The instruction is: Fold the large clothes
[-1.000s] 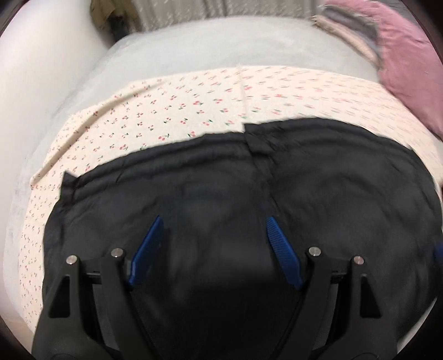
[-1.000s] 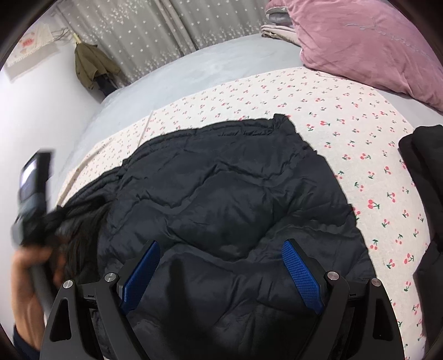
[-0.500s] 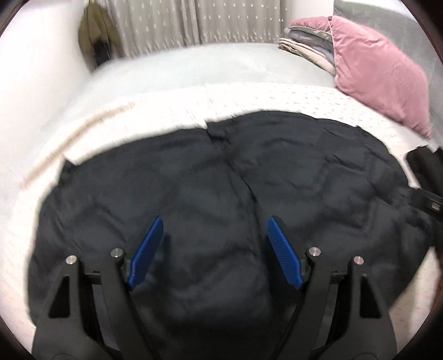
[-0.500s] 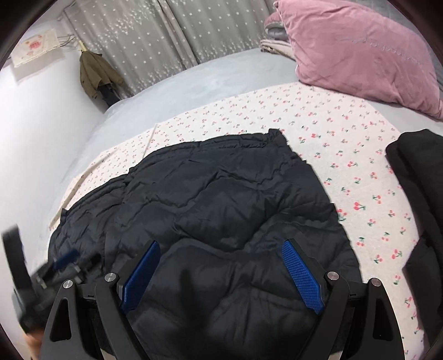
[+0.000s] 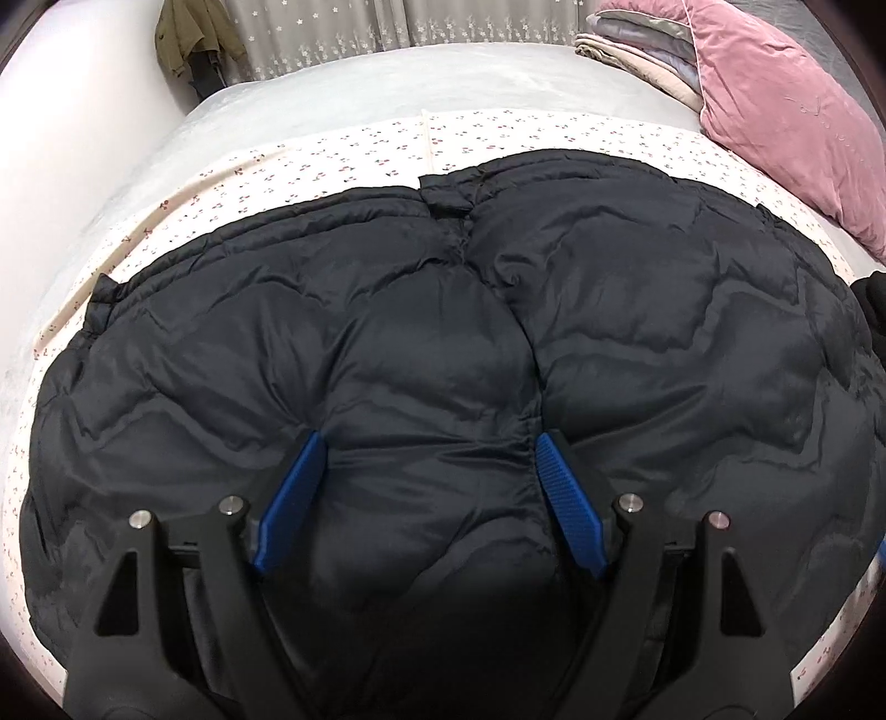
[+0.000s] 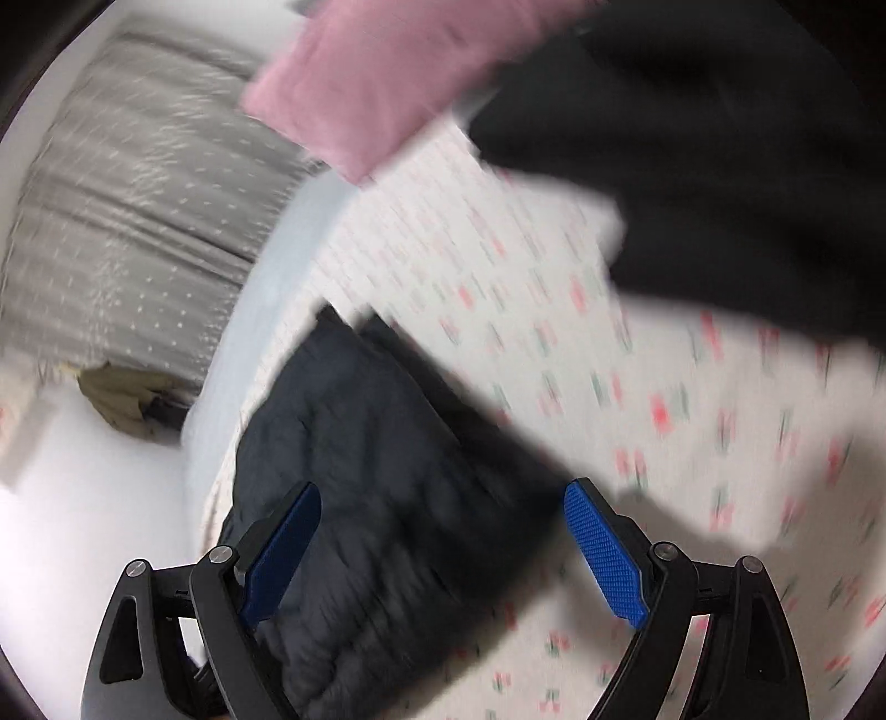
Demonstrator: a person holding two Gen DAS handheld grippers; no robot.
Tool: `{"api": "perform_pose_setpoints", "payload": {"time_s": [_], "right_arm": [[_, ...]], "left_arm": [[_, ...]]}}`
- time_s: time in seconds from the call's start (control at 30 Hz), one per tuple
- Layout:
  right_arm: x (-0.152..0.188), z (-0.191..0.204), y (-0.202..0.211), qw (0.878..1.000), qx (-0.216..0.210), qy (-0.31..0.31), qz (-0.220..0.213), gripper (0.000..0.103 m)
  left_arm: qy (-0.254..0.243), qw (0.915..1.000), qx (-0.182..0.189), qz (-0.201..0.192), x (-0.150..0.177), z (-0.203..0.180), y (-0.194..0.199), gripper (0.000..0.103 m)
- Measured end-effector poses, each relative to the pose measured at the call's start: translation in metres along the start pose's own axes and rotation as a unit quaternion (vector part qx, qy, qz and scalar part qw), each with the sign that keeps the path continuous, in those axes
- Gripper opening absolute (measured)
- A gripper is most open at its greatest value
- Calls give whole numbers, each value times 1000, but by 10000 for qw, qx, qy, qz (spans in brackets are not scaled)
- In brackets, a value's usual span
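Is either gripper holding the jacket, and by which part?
Nothing is held. The left gripper and right gripper are both open above the black jacket.

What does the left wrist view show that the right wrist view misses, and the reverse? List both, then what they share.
Only the left wrist view: the folded blankets stacked behind the pillow, and the left claw, open over the jacket.

Only the right wrist view, which is blurred: the right claw, open over the jacket's edge, and most of a second dark garment; the left view catches only a sliver.

Both: the black puffer jacket, cherry-print sheet, pink pillow, curtain and olive coat.
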State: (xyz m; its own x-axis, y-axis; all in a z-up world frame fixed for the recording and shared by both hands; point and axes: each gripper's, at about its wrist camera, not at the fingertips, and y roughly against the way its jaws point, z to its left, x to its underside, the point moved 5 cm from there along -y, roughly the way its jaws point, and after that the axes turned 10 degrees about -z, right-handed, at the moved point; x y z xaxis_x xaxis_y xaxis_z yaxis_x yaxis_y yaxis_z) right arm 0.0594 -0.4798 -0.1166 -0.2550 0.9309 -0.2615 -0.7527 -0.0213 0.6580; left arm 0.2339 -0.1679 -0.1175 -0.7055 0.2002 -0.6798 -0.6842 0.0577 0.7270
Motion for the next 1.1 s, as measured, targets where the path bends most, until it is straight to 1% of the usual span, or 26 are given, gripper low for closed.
{"api": "perform_pose_setpoints", "payload": {"time_s": [0.03,0.07,0.13,0.2,0.27,0.33,0.4,0.47,0.5,0.53,0.57,0.6,0.63,0.67,0.73,0.8,0.83,0.87,0.9,0.93,0.97,1.03,1.1], "right_arm": [[5,-4,-4,9997,-51,-192,115,91],[13,-7,-9,9988,-209,-410,194,91],[17,3,-12,9983,-415,-322,239,91],[25,17,-21,9951,-824,-255,490,91],[32,24,-28,9942,-876,-173,605,91],[37,27,-34,9945,-856,-84,592,91],[39,34,-34,9959,-825,80,375,90],[37,37,-32,9959,-871,171,155,84],[37,42,-31,9958,-885,239,58,79],[37,46,-29,9953,-894,364,-53,66],[37,50,-25,9948,-884,488,-135,58],[36,57,-19,9928,-871,772,-295,42],[37,62,-14,9910,-889,924,-392,31],[37,70,-7,9875,-982,1116,-523,29],[40,86,6,9792,-1173,1488,-728,22],[47,112,23,9625,-1386,2088,-1041,19],[49,118,31,9550,-1454,2313,-1152,18],[54,132,33,9439,-1551,2608,-1301,18],[63,147,42,9285,-1686,2965,-1467,17],[68,156,49,9191,-1782,3158,-1540,17],[78,170,54,9055,-1941,3417,-1602,16],[96,195,59,8845,-2298,3762,-1529,15],[110,208,65,8725,-2506,3947,-1418,14]], "left_arm": [[-16,10000,-6,-6,0,0,0,79],[-20,10000,-12,-12,2,2,4,79],[-31,10000,-19,-18,5,4,5,79],[-43,10000,-18,-32,6,2,5,79],[-75,10000,-8,-42,5,-1,6,79],[-106,9999,3,-45,5,-3,6,79],[-128,9999,4,-52,6,-4,6,79],[-138,9999,26,-68,7,-4,6,79],[-130,9999,32,-73,7,-4,6,79],[-115,9999,44,-75,7,-4,6,79],[-102,9999,61,-76,7,-3,6,79],[-98,9999,70,-79,7,-3,6,79],[-95,9999,80,-83,8,-3,6,79],[-96,9999,86,-82,8,-2,5,79],[-101,9999,92,-83,7,-3,5,79],[-86,9999,121,-82,8,-2,5,79],[-78,9998,137,-80,7,-2,5,79],[-55,9998,168,-70,7,-2,5,79],[-34,9998,191,-61,7,0,6,79],[-14,9998,212,-54,7,0,6,79],[9,9997,248,-57,7,2,6,79],[24,9995,312,-63,7,4,7,79],[122,9989,453,-71,6,8,8,79]]}}
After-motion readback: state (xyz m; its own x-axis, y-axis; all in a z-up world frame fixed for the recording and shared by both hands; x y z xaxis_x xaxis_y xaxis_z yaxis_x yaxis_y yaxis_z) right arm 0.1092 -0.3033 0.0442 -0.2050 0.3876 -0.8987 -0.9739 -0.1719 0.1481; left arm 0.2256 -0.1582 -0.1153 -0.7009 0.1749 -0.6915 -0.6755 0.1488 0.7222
